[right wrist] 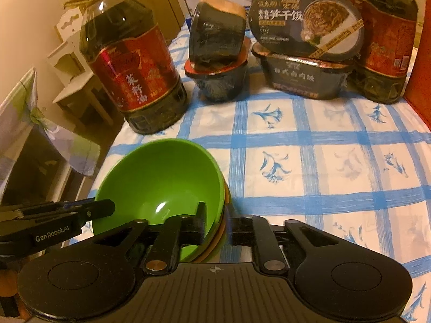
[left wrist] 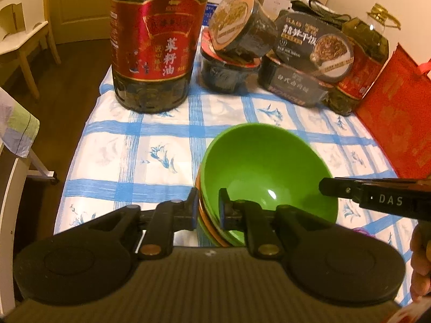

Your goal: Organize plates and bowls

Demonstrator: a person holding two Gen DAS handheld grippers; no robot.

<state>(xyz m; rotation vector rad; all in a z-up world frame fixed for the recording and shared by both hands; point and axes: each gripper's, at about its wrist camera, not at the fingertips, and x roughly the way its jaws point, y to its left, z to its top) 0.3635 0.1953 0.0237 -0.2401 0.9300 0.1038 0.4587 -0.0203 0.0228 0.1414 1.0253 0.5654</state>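
Left gripper (left wrist: 207,210) clamps rim of nested green-and-orange plastic bowls (left wrist: 266,172) | right gripper (right wrist: 216,223) pinches opposite rim | judged: two-sided hold steadies stack above checked-cloth counter (right wrist: 323,161)

green bowl (left wrist: 266,167), tablecloth (left wrist: 150,145) (blue-checked white)

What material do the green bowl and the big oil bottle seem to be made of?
Green bowl: probably plastic or melamine, glossy; flat uniform colour, one small light spot inside. Oil bottle: likely clear plastic; dark oil shows through above and below its shiny red label.
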